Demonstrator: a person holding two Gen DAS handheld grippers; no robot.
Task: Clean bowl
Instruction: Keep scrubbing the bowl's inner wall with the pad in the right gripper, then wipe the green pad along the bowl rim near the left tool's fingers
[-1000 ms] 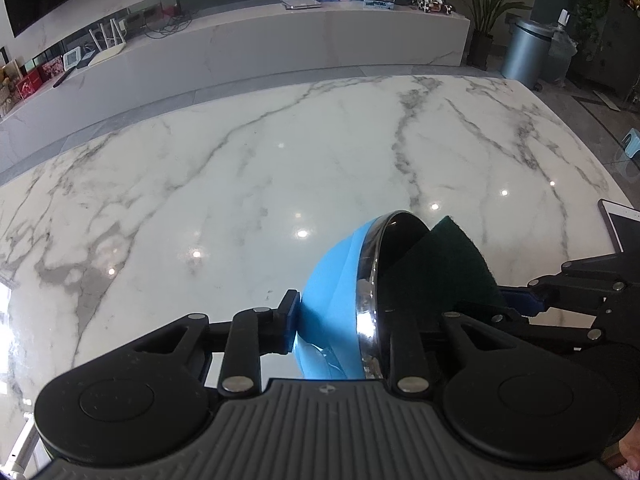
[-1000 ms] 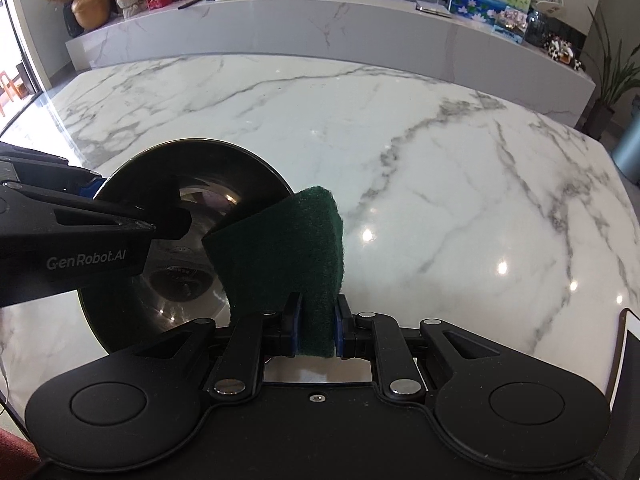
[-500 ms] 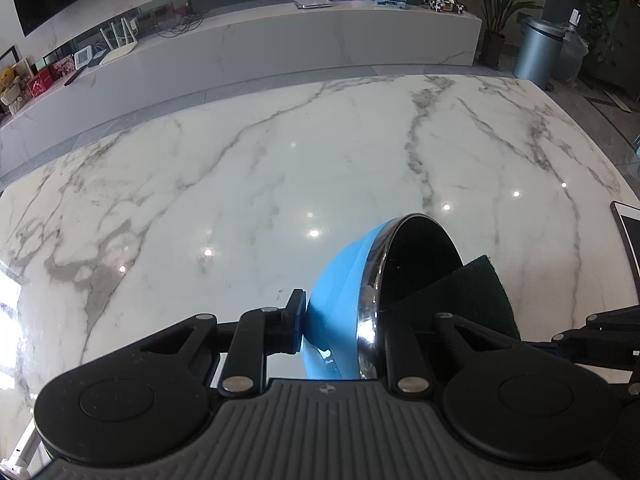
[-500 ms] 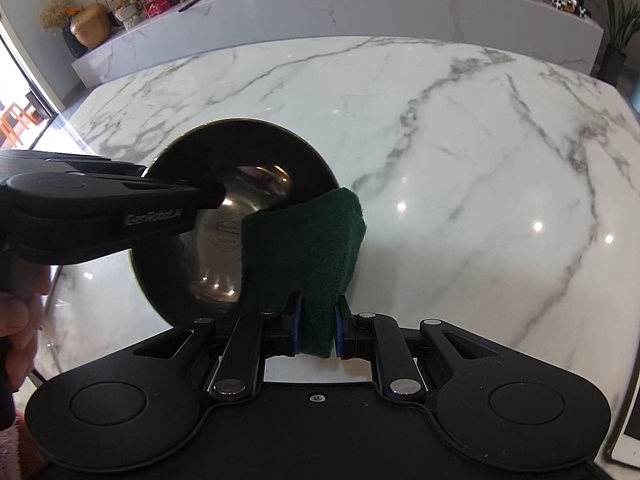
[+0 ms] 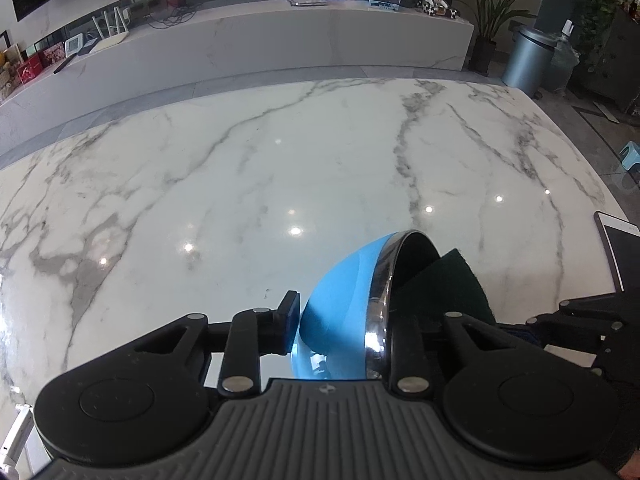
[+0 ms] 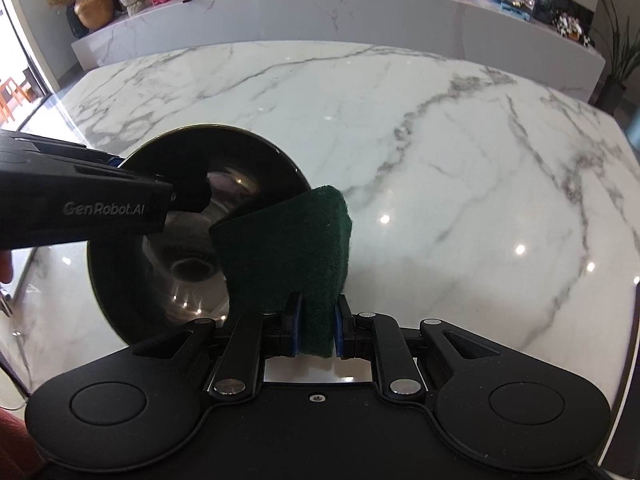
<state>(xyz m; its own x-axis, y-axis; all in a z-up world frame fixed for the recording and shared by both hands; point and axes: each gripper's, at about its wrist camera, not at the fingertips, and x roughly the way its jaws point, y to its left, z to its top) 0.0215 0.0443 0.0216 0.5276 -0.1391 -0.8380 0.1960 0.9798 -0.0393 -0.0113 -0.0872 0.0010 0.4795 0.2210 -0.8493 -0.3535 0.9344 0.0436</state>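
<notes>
- Two grippers share the work over a white marble table (image 5: 240,184): the left gripper (image 5: 340,320) steadies the bowl (image 5: 340,304), the right gripper (image 6: 316,330) carries a green scouring pad (image 6: 288,248).
- The bowl stands tipped on edge near the table's front, blue outside, mirror-bright steel inside (image 6: 192,264), its mouth turned toward the pad.
- It looks light, stiff and thin-walled; the polished lining and smooth shell are probably slippery, so the rim (image 5: 378,300) seems the best place to pinch, one finger outside and one inside.
- That is how the left jaws straddle it, but they are opening now: the outer pad (image 5: 290,322) stands just beside the blue wall with a sliver of gap, so I judge the hold loose and the bowl liable to roll or drop.
- The pad is soft and bends easily; it curls into the bowl's mouth against the inner wall.
- The right jaws are nearly closed, clamped on the pad's lower edge, and touch nothing else.
</notes>
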